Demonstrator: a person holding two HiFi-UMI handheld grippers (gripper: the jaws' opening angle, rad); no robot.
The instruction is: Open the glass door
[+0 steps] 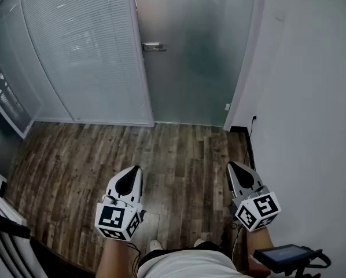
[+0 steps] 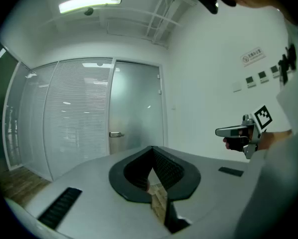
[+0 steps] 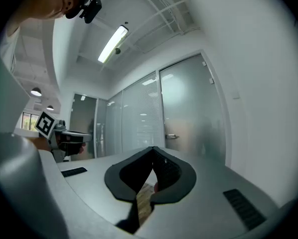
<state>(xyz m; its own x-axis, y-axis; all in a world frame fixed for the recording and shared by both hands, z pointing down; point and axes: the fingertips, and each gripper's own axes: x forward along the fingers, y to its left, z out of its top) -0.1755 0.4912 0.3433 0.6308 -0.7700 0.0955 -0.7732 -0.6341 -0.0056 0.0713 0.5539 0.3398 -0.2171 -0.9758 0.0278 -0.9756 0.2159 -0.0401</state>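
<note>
Frosted door (image 1: 190,51) ahead, closed, handle (image 1: 154,47) at its left edge. Well short of it, level: left gripper (image 1: 133,172), right gripper (image 1: 233,168). Right jaws pressed together, empty; left seemingly likewise.

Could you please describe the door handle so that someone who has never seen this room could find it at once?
At the far end of the wooden floor, a frosted glass door stands between a white wall and a glass partition with blinds. The handle is the small silver lever on the door's left edge, beside the partition; the neighbouring panels carry none.
</note>
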